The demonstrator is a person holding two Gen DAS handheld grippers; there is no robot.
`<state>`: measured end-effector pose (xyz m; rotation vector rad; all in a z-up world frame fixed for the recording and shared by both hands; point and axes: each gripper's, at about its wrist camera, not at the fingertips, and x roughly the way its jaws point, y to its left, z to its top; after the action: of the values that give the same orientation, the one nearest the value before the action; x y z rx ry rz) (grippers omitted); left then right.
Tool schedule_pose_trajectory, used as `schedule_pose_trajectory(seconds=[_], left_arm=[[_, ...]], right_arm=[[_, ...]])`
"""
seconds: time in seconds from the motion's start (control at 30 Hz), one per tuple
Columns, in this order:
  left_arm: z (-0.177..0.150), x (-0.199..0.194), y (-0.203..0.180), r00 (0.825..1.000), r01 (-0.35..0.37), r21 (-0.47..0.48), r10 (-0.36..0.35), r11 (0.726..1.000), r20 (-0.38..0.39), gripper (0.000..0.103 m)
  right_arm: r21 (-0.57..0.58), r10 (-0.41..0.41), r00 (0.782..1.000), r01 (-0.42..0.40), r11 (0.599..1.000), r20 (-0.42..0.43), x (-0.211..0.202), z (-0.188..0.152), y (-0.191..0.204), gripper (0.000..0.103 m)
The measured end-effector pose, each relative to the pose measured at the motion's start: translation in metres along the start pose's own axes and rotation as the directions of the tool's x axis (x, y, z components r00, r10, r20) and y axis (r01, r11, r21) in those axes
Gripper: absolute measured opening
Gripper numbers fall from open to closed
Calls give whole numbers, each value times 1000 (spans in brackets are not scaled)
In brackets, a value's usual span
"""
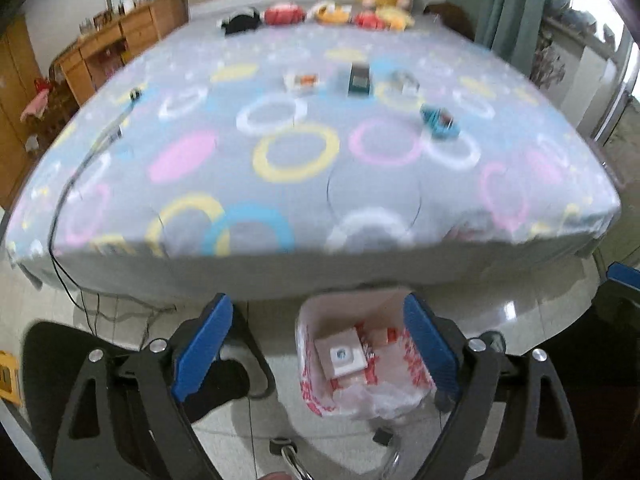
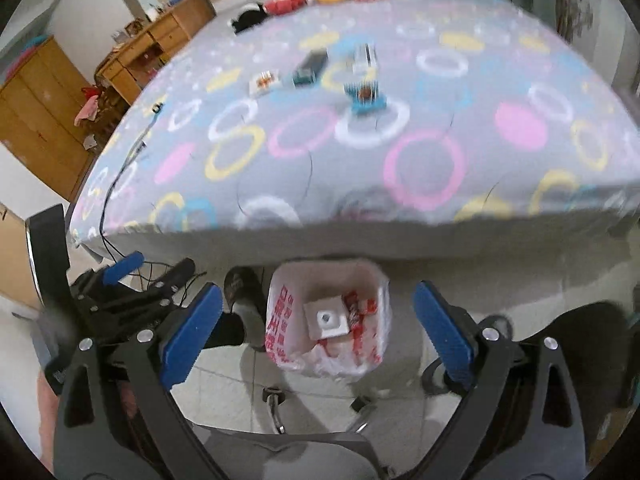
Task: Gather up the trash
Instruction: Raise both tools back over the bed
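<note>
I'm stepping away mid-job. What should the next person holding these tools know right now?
Left tool: open, empty, above the floor near the bin.
Right tool: open, empty, also over the bin.
Bin, lined with a plastic bag, stands on the floor at the foot of the bed; a white box and red-white wrappers are already in it.
Left on the bed: small white packet, dark box, clear wrapper, blue packet. Pick these up and drop them in.

Grey bedsheet [image 1: 304,184] (pastel rings); white bin liner [image 2: 280,336], red print.
</note>
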<state>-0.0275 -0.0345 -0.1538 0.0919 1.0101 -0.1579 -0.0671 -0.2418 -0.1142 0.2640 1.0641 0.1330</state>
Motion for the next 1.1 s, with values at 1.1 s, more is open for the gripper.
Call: schedule_pose_trajectory(seconds=[1.1], left_arm=[[215,-3,54,988,-24,-45,31,999,154,95]], right_arm=[[-163,-156,967,190,968,203,-34,191,27,96]])
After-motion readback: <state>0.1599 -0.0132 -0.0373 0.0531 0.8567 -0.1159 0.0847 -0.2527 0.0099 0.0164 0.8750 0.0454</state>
